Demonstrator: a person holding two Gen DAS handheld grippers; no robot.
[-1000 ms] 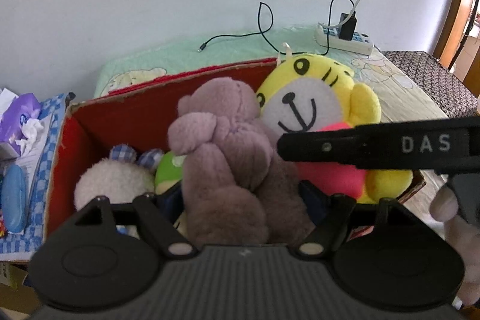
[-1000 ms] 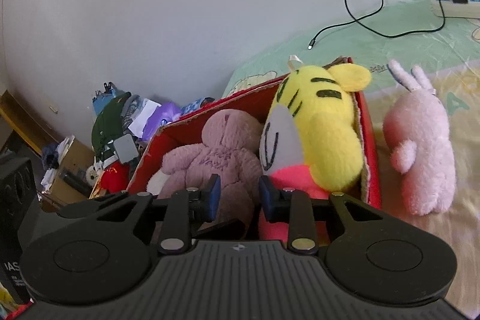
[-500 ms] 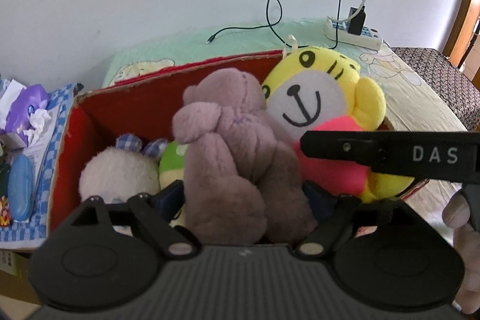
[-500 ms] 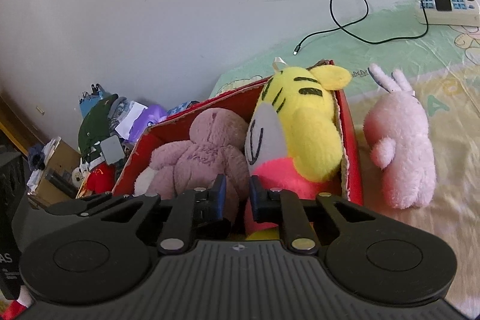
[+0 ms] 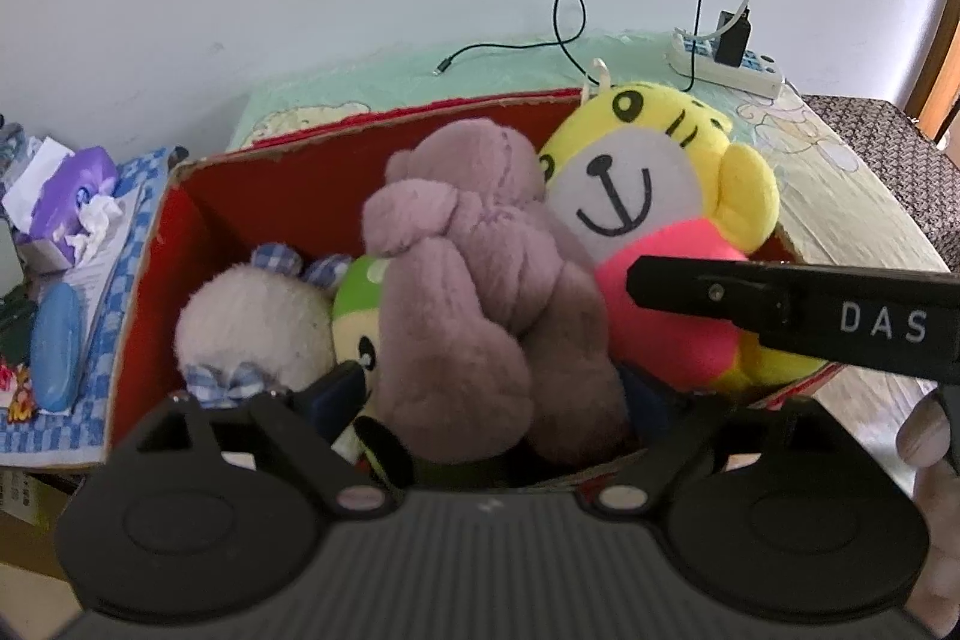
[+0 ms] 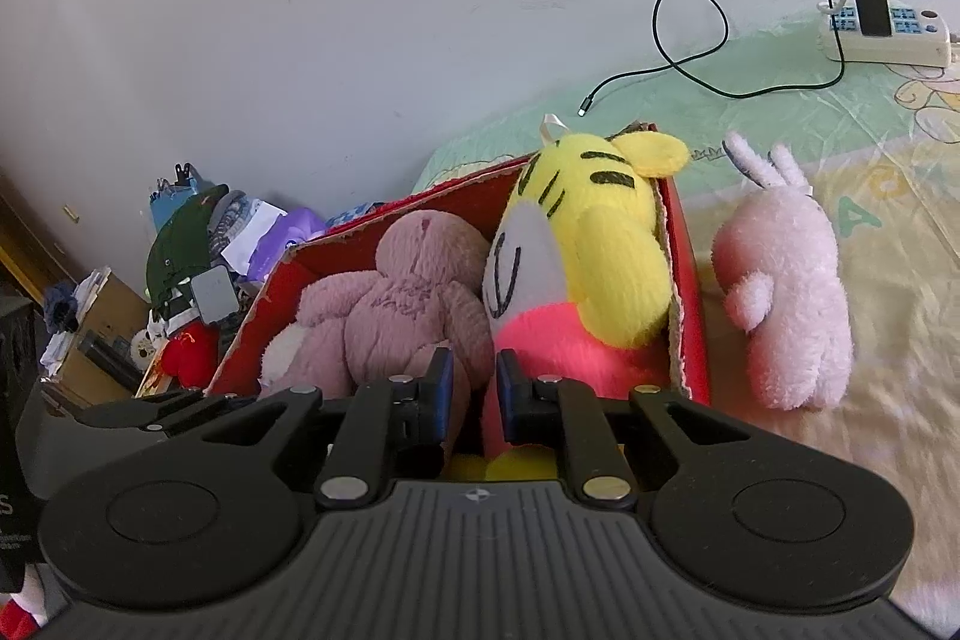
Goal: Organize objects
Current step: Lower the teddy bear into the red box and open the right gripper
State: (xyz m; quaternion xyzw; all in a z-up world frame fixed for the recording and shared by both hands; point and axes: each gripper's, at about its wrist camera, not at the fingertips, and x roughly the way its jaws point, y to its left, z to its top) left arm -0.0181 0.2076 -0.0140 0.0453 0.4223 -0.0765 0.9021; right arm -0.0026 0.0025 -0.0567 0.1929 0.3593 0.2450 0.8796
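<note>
A red cardboard box (image 5: 198,196) (image 6: 690,256) on the bed holds several plush toys. A mauve teddy bear (image 5: 480,292) (image 6: 396,304) sits in the middle, a yellow tiger in a pink shirt (image 5: 654,196) (image 6: 600,244) at the right, a white plush (image 5: 258,322) and a green one (image 5: 357,310) at the left. My left gripper (image 5: 495,400) is open with its fingers on either side of the teddy's lower body. My right gripper (image 6: 471,388) is nearly closed and empty, just above the box between teddy and tiger; its side shows in the left wrist view (image 5: 780,310). A pink rabbit plush (image 6: 786,280) lies on the bed outside the box's right wall.
A power strip (image 5: 726,61) (image 6: 882,34) with a charger and a black cable (image 6: 690,58) lies on the bed near the wall. A cluttered side table (image 5: 66,274) with tissues and a blue case stands left of the box. More clutter (image 6: 180,292) sits beyond it.
My left gripper has opened wider around the teddy and drawn back a little. My right gripper's fingers have closed closer together and it has pulled back from the box.
</note>
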